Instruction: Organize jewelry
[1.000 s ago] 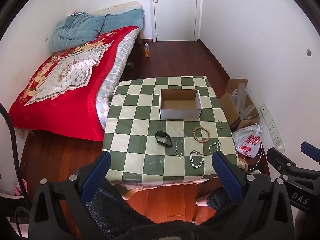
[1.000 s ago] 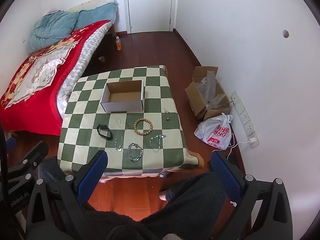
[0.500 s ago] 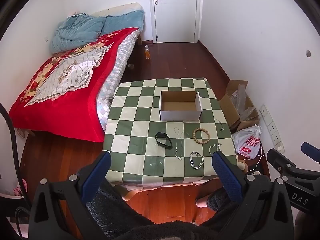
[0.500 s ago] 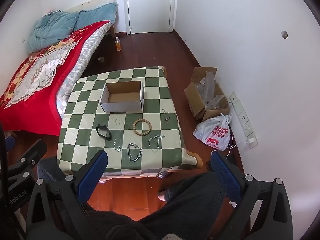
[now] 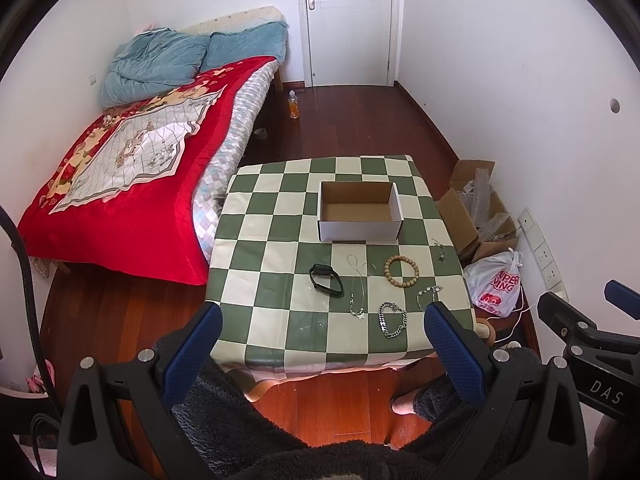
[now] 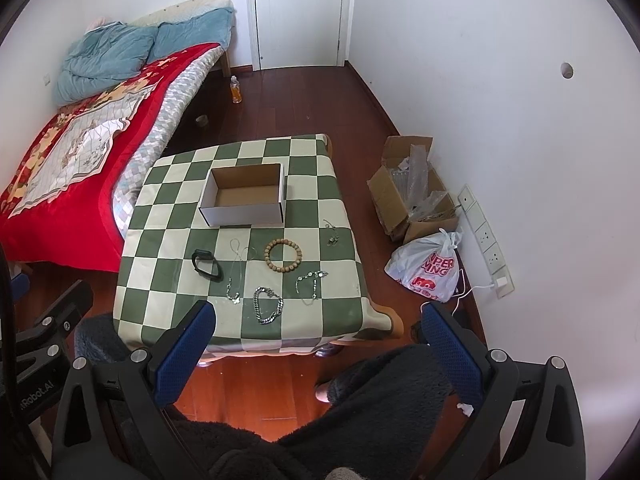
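Note:
An empty open cardboard box [image 5: 358, 212] [image 6: 244, 197] stands on the green-and-cream checked table [image 5: 272, 240] [image 6: 168, 216]. In front of it lie a black band [image 5: 326, 279] [image 6: 207, 265], a thin necklace [image 5: 356, 288] [image 6: 237, 272], a wooden bead bracelet [image 5: 401, 271] [image 6: 283, 255], a silver chain bracelet [image 5: 392, 319] [image 6: 268, 305], a small silver bracelet [image 5: 427, 294] [image 6: 311, 282] and a small pendant piece [image 5: 440, 250] [image 6: 332, 234]. My left gripper [image 5: 322, 338] and right gripper [image 6: 316, 338] are both open and empty, held high above the table's near edge.
A bed with a red cover [image 5: 132, 184] stands left of the table. A brown box of packing [image 6: 412, 196], a white plastic bag [image 6: 426, 270] and wall sockets [image 6: 486, 240] are on the right. A bottle [image 5: 294, 105] stands on the wooden floor near the door.
Both views have barely shifted. Both grippers stay open and the jewelry has not moved.

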A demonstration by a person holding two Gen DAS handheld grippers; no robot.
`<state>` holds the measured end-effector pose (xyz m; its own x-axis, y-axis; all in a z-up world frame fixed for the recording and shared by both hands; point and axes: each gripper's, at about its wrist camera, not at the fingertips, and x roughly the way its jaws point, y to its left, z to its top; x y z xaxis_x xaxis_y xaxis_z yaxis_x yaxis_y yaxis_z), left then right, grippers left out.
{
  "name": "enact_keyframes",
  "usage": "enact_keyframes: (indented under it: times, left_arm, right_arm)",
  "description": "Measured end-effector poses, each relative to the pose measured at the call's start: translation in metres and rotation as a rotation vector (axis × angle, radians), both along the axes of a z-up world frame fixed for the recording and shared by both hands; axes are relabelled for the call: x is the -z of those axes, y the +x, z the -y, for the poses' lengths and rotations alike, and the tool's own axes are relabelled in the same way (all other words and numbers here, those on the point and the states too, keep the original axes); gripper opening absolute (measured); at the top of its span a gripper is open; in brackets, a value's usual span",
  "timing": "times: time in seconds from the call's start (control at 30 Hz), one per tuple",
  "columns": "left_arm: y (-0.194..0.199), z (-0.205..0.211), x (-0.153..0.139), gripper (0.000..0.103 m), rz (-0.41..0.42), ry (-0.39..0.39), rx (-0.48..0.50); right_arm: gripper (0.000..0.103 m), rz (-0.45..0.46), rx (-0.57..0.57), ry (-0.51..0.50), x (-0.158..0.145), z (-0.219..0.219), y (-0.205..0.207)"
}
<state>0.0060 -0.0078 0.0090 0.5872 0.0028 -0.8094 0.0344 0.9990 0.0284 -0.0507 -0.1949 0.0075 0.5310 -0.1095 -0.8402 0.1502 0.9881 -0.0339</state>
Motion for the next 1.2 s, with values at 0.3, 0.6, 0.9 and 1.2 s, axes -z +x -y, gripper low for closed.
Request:
enact_keyframes:
  times: [0.3,0.6,0.9,1.2]
  left_arm:
    - [-0.0066,0.0022,-0.0005,0.103,0.0,-0.002,0.005]
    - [-0.0064,0.0032,-0.0006,0.103,0.0,-0.002,0.004]
    - [-0.0064,0.0036,-0.0005,0.103,0.005,-0.007,0.0]
    - [-0.0088,-0.0045,0.0013,0.103,0.009,-0.009,-0.002]
  right_arm:
    - [0.103,0.0,-0.002,-0.003,-0.0028,0.0012,0.0005]
    - [0.103,0.001,-0.001,-0.005,-0.0022,0.0007,-0.0001]
    - [0.103,0.002,-0.013,-0.006,-0.0028,0.0032,-0.0008]
    - [0.103,0.0,-0.014,-0.013,-0.0012,0.0019,-0.0001]
